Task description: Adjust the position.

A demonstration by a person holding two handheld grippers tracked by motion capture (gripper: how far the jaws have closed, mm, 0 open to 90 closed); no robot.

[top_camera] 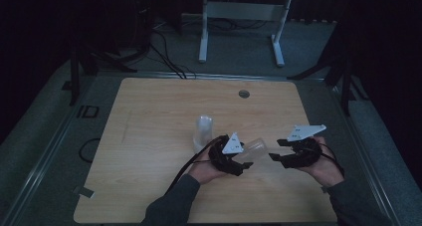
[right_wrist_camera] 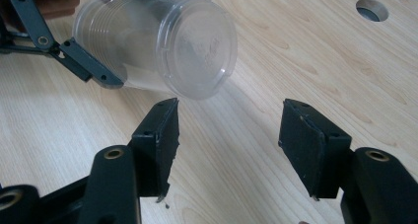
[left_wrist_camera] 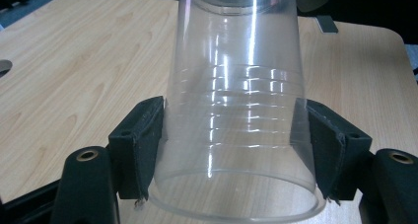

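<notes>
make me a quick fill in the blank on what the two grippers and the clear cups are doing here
1. The left gripper is shut on a clear plastic ____.
2. The right gripper has its jaws ____, with nothing between them.
3. The held cup points its closed ____ toward the right gripper.
4. A second clear cup stands on the ____ tabletop.

Missing words: cup; open; base; wooden

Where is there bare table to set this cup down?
The table is bare along its left side and across the far edge by the round hole. It is crowded at the near middle: the standing cup, the left gripper holding the cup, and the open right gripper.
</notes>
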